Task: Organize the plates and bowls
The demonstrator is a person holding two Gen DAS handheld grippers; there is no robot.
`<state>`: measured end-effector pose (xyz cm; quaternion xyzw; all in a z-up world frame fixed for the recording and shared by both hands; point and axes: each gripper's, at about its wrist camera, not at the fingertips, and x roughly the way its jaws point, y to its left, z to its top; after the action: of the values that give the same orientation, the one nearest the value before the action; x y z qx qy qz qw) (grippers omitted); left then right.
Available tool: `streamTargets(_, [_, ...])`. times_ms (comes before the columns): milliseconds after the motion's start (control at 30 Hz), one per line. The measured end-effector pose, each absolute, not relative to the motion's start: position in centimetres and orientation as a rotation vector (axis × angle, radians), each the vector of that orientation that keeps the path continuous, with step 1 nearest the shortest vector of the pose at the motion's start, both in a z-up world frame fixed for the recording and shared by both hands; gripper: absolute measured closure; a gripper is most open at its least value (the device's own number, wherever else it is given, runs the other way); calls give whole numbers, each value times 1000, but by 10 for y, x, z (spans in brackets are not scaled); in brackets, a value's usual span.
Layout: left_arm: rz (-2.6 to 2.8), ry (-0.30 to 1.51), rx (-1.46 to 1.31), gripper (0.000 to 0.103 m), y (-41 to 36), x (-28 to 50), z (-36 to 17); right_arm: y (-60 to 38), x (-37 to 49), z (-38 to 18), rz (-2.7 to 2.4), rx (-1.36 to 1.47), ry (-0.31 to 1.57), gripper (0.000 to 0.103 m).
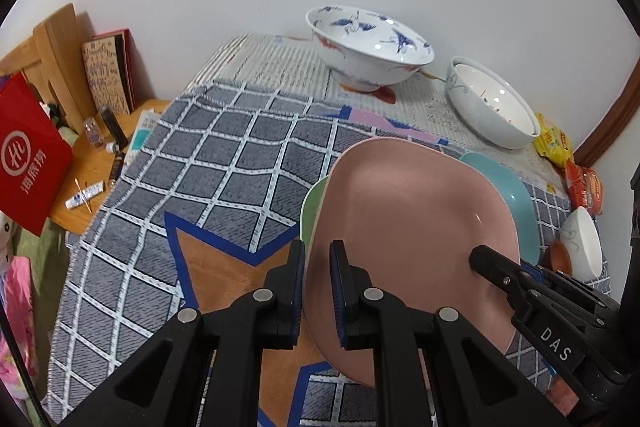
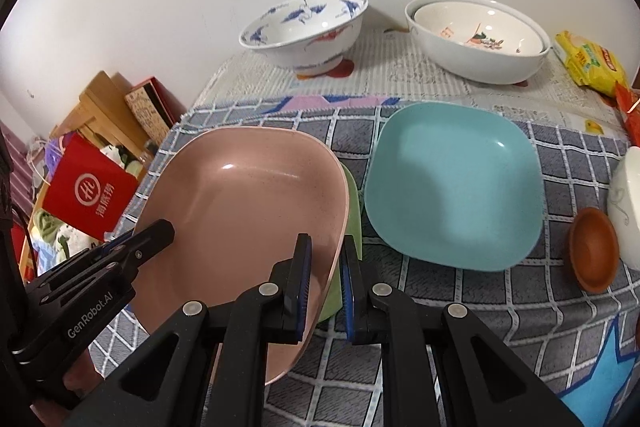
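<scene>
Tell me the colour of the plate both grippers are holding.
Pink plate; it shows best in the right wrist view.

Green plate mostly hidden under pink plate; snack packets cut off

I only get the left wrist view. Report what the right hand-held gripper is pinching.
Observer: The right hand-held gripper is shut on the rim of the pink plate.
Operator: Describe the teal plate; the pink one blocks it here.
Observer: The teal plate is empty, flat on the checked cloth, apart from the pink plate.
Operator: Check the plain white bowl at the back.
Observer: The white bowl holds a second, patterned bowl nested inside.
</scene>
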<state>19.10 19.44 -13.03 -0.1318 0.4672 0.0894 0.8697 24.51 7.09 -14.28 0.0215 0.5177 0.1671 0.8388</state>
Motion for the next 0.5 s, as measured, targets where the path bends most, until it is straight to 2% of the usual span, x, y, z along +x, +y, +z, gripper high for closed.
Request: streamTargets(500, [214,1015,-282,91,193,210,-154,81,280,-167,409,-60,1074,89])
